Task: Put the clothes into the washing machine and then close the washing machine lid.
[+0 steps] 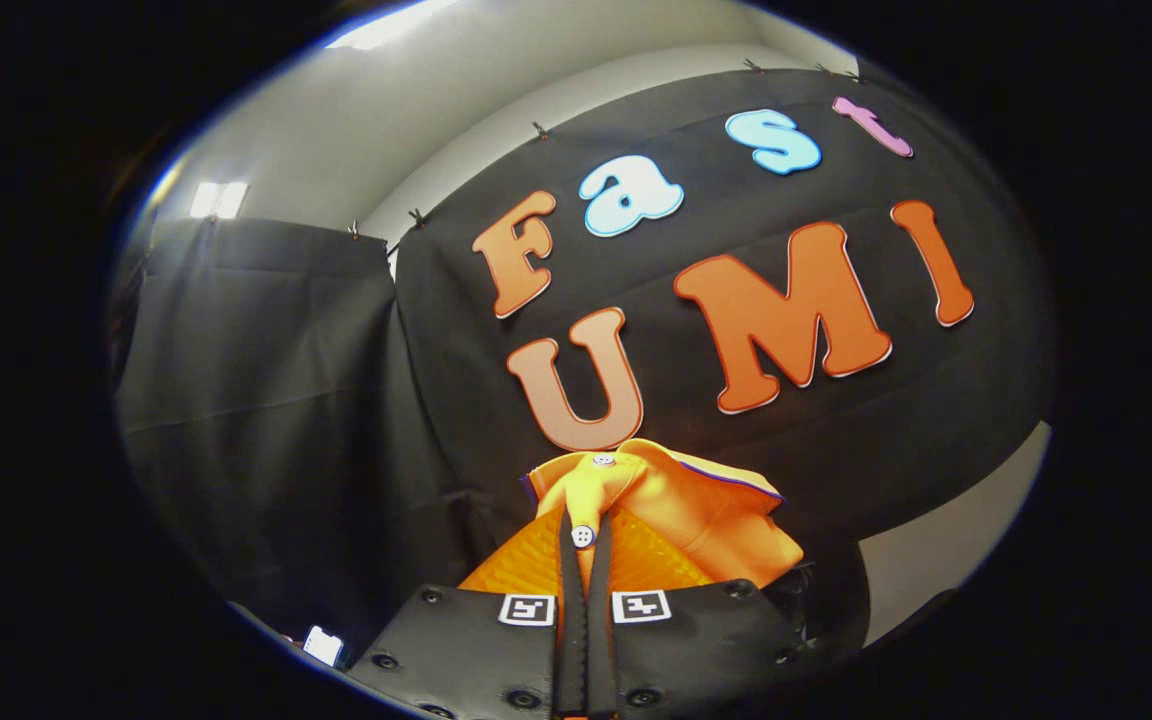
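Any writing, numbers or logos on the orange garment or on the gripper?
Orange garment: no text, just plain white buttons.
Gripper, shut on the garment: no words or numbers.
Two square black-and-white markers on the gripper: patterns only, not letters.

Orange garment [681, 515] lower part hidden behind tongs [584, 560] (fingers pinched together on fabric).

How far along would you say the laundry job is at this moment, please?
Picked up: the claw is shut on an orange garment with white buttons, held up in front of the booth's black cloth wall. In hand: carrying it. Left: dropping it into the washing machine and closing the lid.
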A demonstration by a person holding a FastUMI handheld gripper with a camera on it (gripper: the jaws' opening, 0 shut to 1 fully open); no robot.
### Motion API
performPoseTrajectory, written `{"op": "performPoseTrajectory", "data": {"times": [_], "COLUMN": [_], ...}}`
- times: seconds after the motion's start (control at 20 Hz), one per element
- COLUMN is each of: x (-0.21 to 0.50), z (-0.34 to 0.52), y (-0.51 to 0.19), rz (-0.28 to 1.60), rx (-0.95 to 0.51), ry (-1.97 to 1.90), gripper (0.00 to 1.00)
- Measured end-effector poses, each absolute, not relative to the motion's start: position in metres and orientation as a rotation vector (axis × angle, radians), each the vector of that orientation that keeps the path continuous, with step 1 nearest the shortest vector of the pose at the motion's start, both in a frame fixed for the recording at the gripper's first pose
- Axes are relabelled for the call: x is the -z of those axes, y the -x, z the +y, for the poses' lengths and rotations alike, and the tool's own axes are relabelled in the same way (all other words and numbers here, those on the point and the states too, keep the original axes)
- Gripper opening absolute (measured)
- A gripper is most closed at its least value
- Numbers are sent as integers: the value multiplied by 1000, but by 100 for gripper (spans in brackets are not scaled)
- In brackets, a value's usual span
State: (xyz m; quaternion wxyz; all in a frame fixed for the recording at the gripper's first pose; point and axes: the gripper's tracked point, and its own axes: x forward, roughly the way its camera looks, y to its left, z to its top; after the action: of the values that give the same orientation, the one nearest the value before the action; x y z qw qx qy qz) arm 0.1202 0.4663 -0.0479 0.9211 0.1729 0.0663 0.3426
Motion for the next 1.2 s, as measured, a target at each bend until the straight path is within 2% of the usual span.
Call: {"op": "performPoseTrajectory", "data": {"times": [0.4, 0.85, 1.2], "x": [150, 264, 378], "z": [509, 539, 537], "y": [-144, -122, -111], "rz": [286, 462, 687], "rx": [-642, -625, -587], "ry": [-294, -195, -150], "gripper": [7, 8, 8]}}
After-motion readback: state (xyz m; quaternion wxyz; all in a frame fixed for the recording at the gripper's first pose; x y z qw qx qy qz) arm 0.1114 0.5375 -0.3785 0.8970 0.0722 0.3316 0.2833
